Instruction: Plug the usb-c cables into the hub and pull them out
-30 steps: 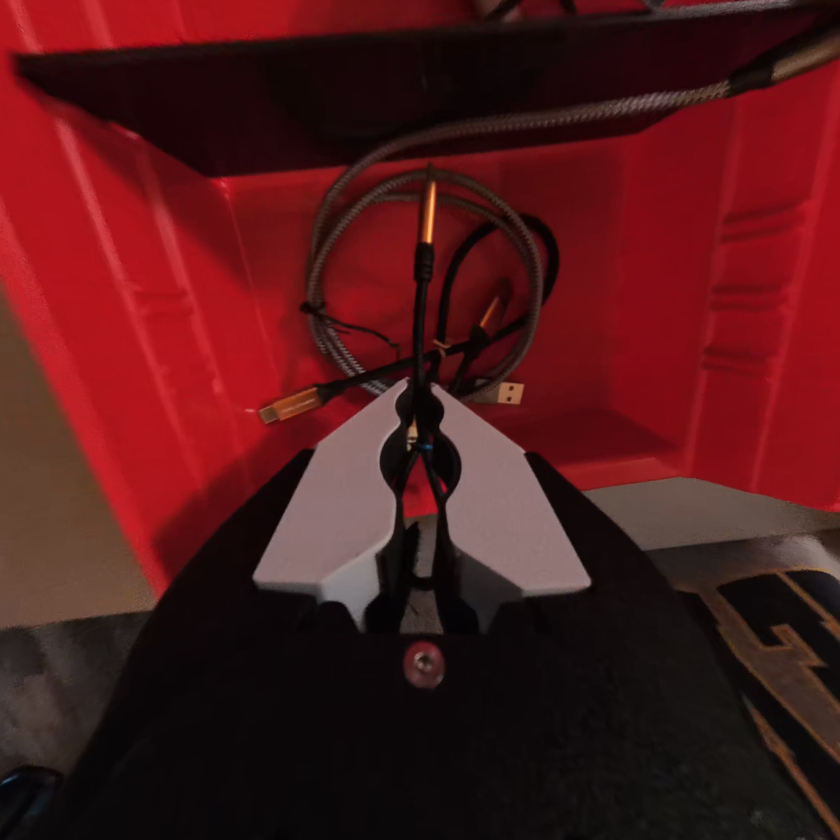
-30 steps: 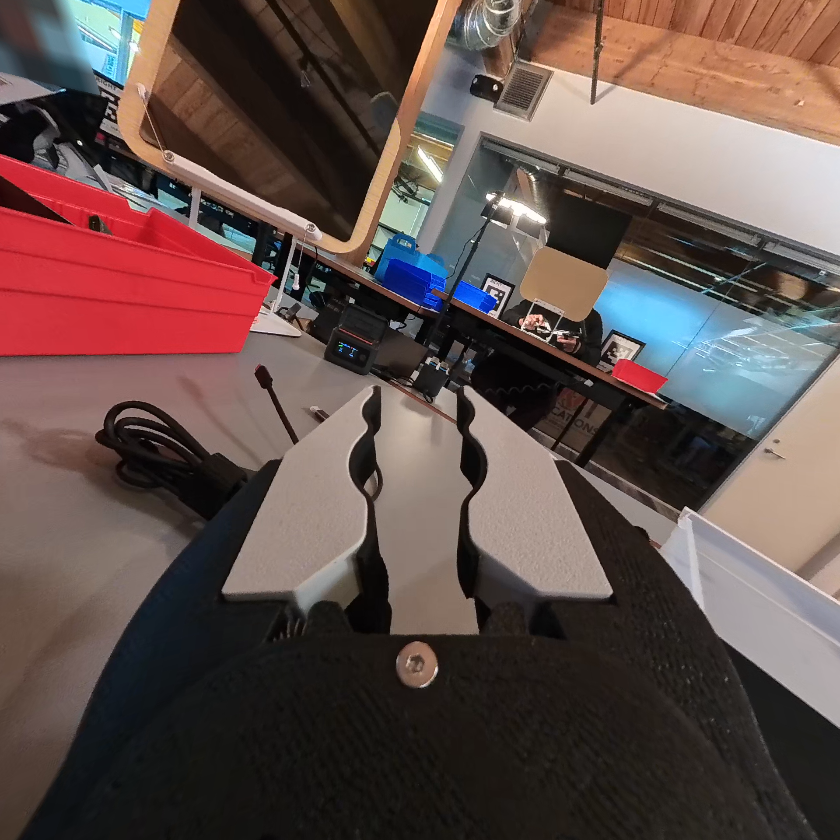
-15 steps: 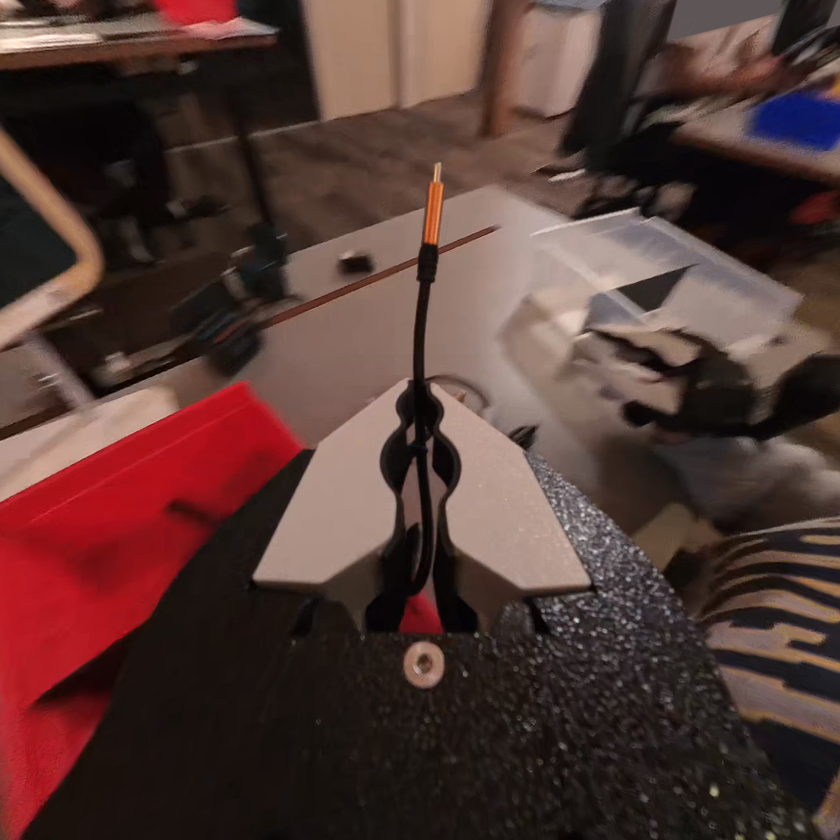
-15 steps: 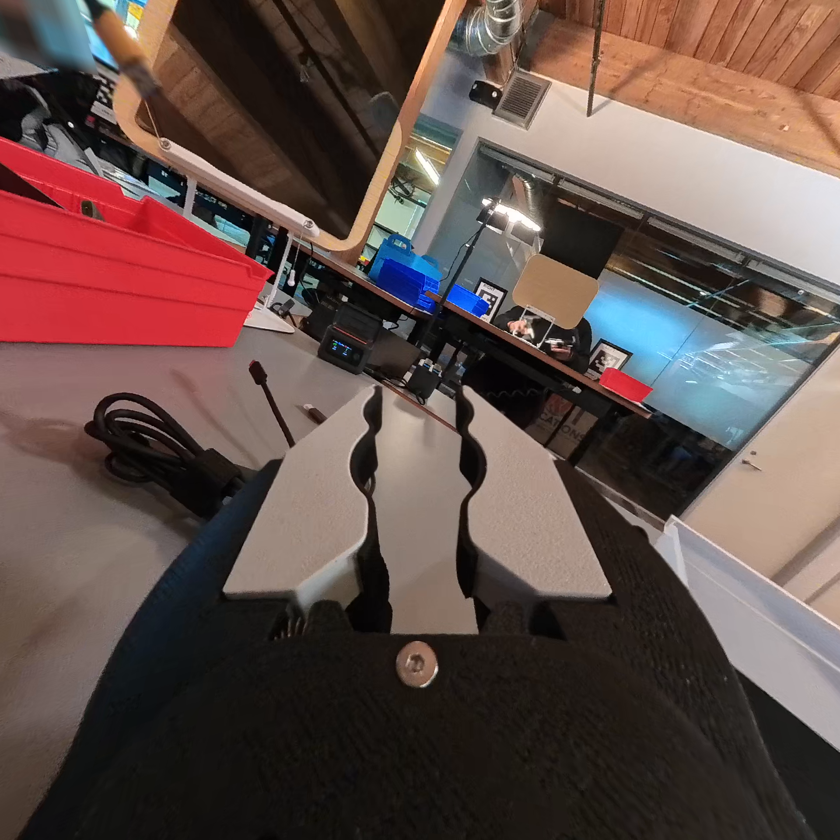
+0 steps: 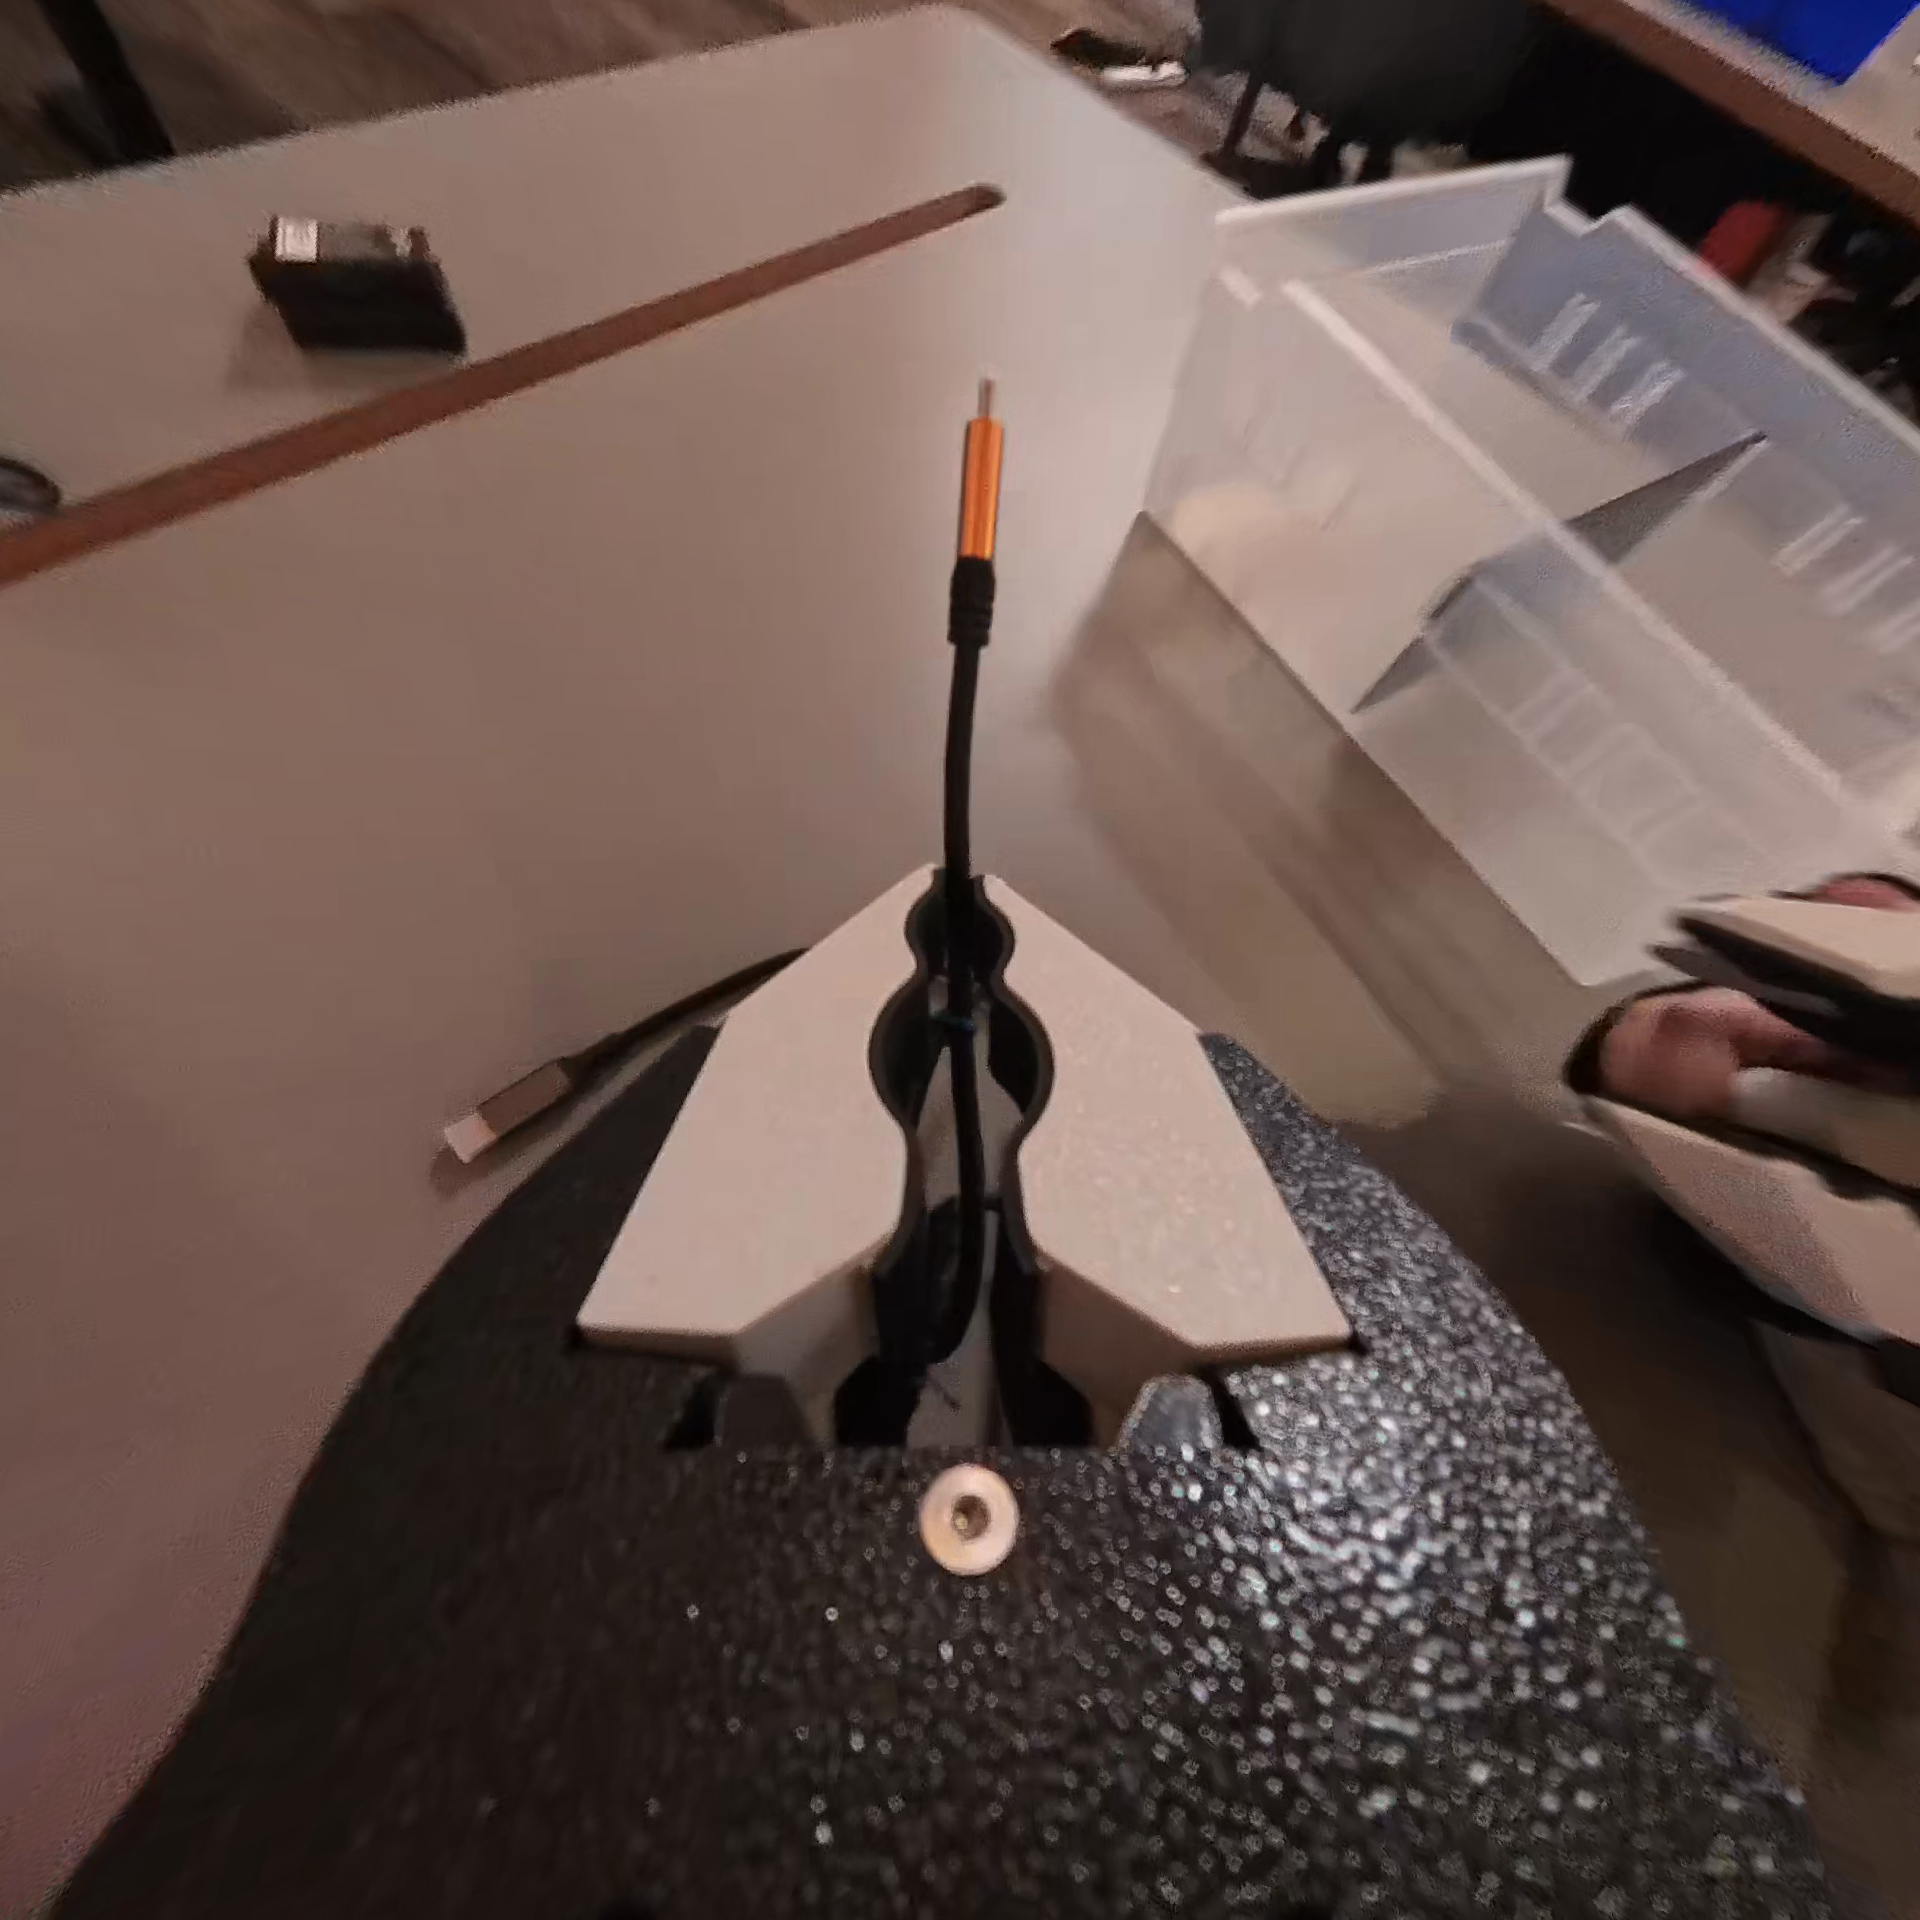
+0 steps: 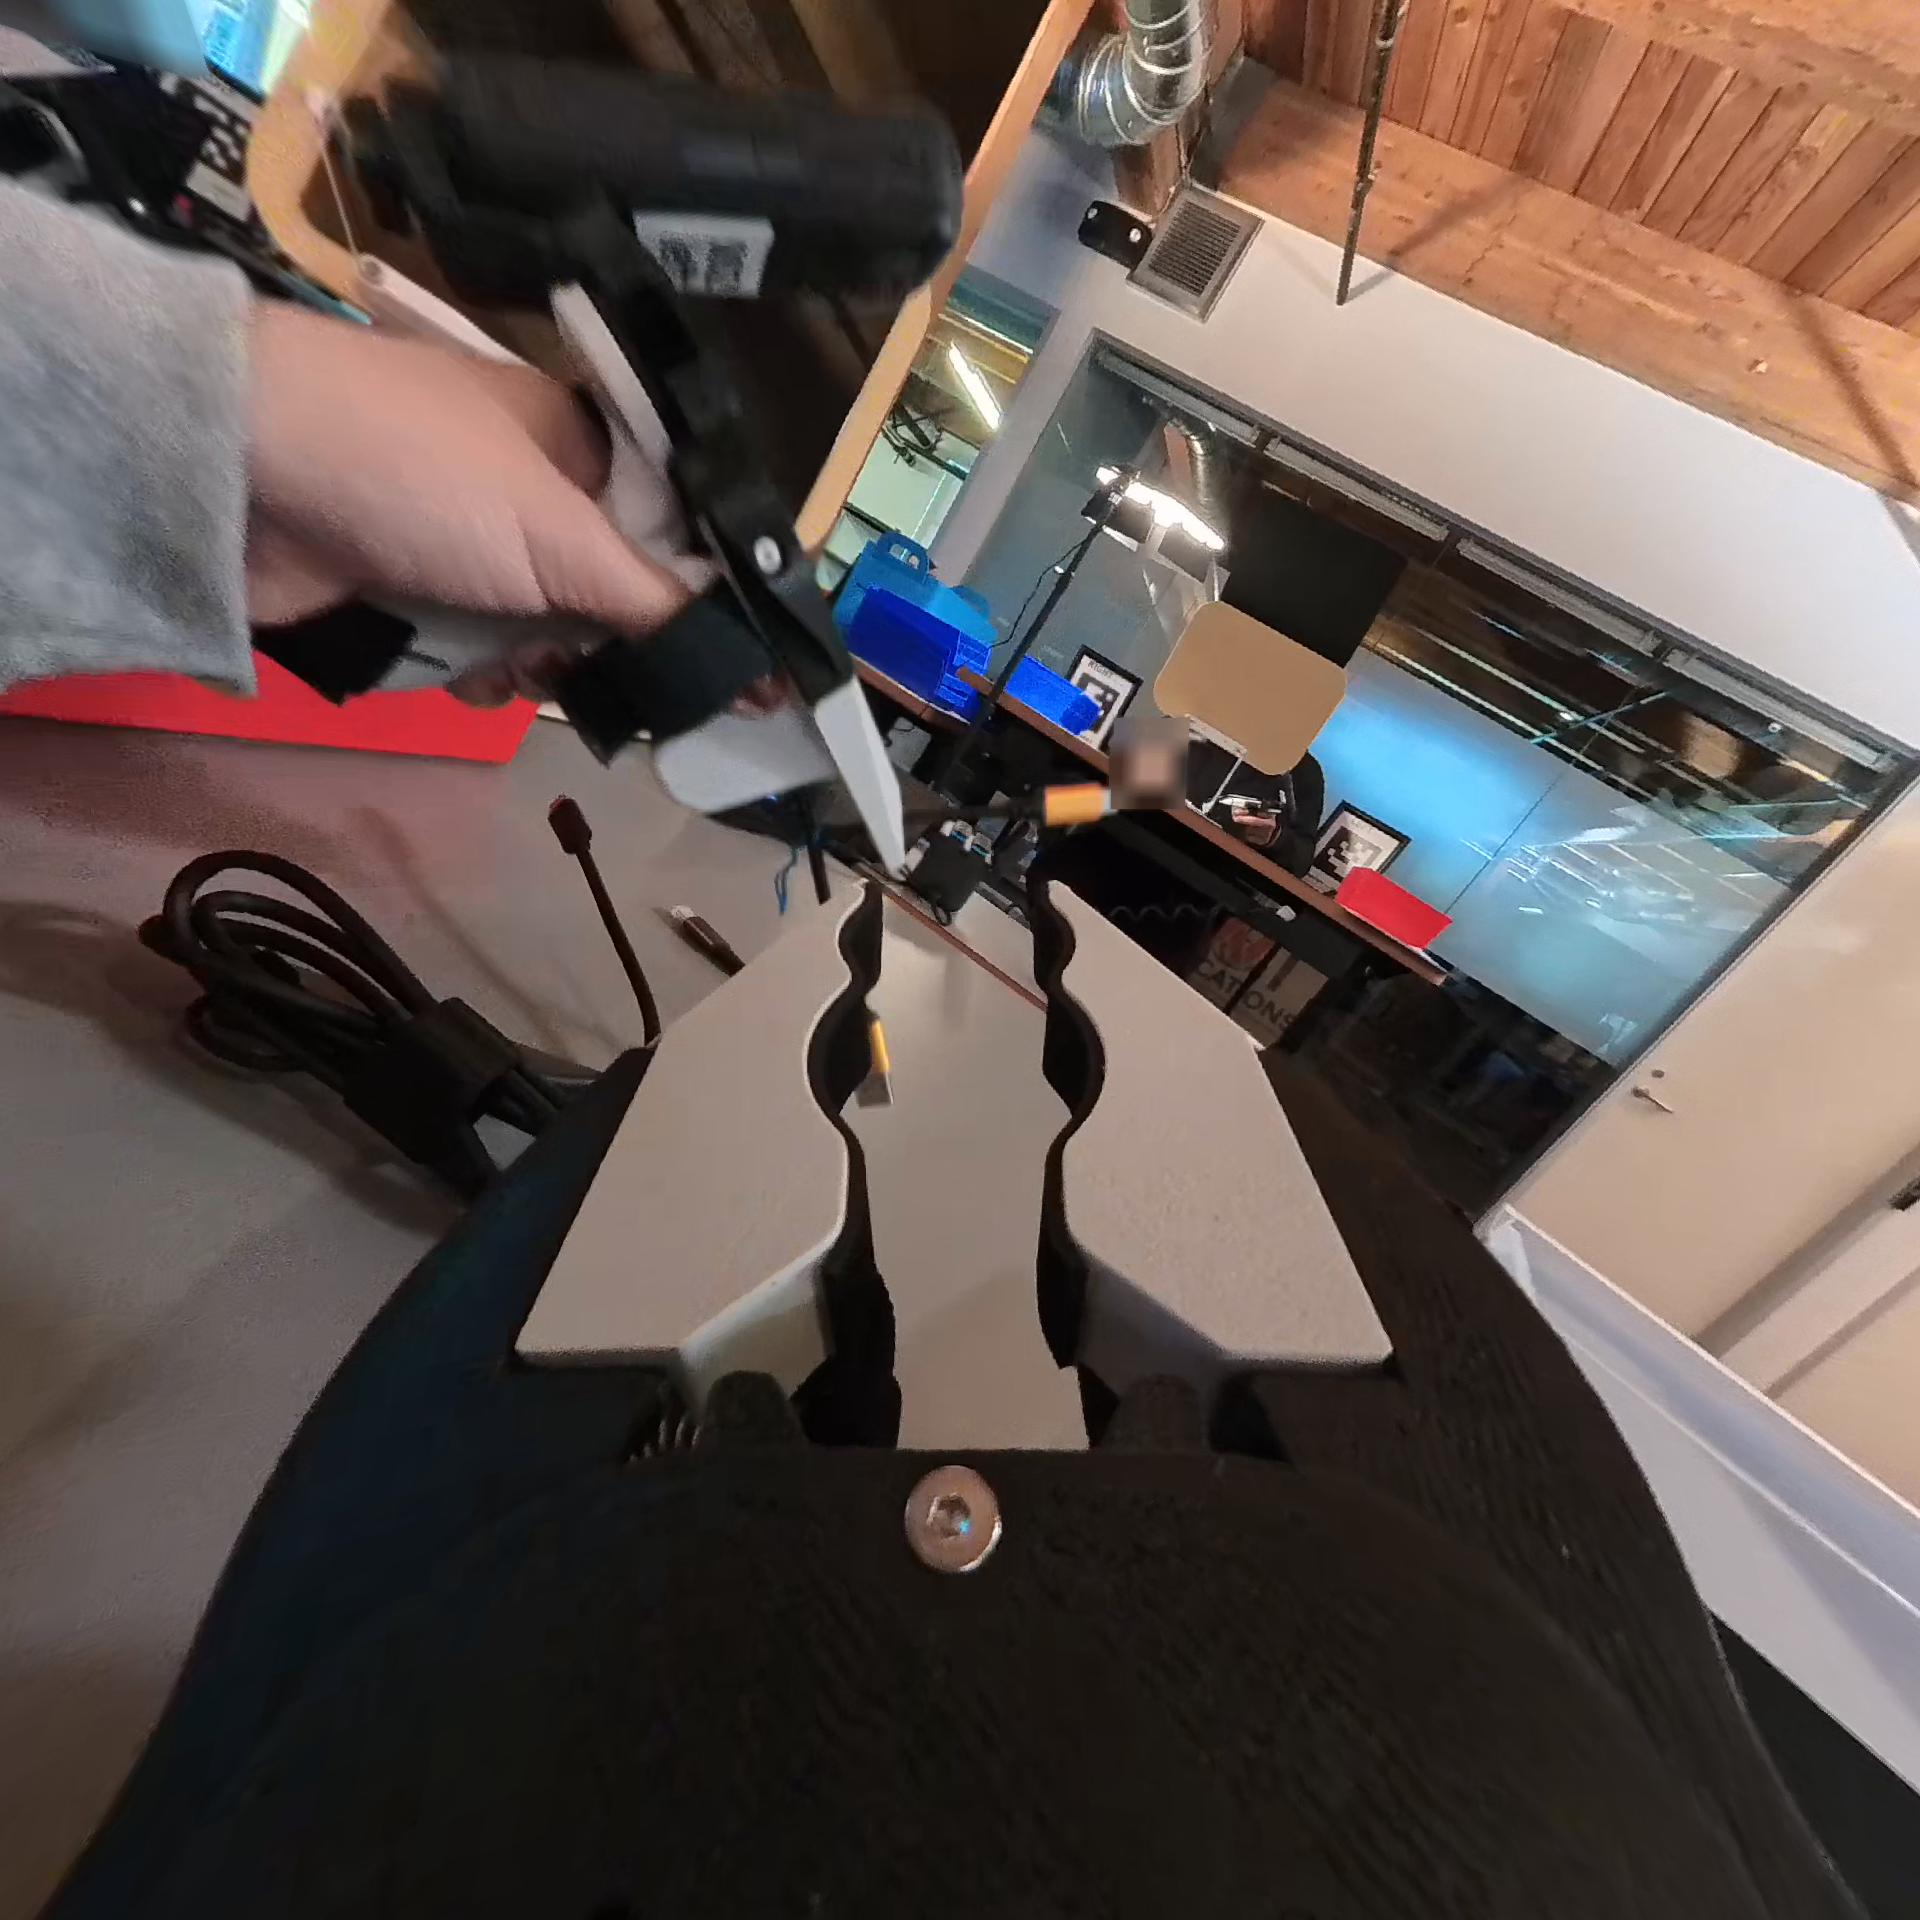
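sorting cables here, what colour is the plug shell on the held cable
Orange plug shell on a black cable; clearest in the left wrist view.

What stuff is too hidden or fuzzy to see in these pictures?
- Hub: not clear in either view; the black bundle in the right wrist view is half behind the right gripper.
- Cable: its rear runs between the left gripper jaws, left wrist view.
- Clear bin: blurred, contents unclear.
- Black box: too small to identify.

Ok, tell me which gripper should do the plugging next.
Left. The left gripper is already shut on the cable, its orange plug pointing forward. The right gripper is open and empty. No hub is clearly visible.
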The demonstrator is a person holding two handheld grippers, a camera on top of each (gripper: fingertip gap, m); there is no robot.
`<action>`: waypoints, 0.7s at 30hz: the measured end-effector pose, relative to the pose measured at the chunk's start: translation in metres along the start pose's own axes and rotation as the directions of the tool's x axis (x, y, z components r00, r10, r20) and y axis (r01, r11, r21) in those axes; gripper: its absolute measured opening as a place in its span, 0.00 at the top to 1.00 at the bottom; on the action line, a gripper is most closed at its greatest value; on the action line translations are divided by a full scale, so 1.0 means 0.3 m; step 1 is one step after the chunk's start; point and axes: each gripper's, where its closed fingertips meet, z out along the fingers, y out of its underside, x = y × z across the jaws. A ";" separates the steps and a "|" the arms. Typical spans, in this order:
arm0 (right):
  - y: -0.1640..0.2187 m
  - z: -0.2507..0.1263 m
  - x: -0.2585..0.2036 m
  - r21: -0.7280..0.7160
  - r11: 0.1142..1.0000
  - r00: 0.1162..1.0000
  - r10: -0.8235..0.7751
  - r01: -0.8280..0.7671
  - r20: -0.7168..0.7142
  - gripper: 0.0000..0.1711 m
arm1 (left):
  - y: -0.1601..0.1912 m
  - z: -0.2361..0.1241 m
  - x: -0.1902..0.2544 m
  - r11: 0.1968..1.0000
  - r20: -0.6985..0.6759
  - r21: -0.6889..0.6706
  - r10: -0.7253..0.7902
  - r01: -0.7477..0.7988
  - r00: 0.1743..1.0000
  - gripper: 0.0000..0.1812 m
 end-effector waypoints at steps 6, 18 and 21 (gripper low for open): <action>-0.020 -0.002 -0.008 0.024 0.999 0.999 0.038 -0.038 0.018 0.84 | 0.079 0.030 -0.048 0.996 0.016 -0.088 -0.010 0.011 1.000 0.63; -0.050 -0.006 -0.011 0.053 0.998 0.999 0.043 -0.044 0.019 0.84 | 0.438 -0.196 0.173 0.729 -0.263 -0.379 0.506 -0.570 0.822 0.75; -0.048 -0.005 -0.013 0.049 0.998 0.999 0.040 -0.041 0.019 0.84 | 0.451 -0.203 0.183 0.726 -0.279 -0.364 0.513 -0.584 0.812 0.96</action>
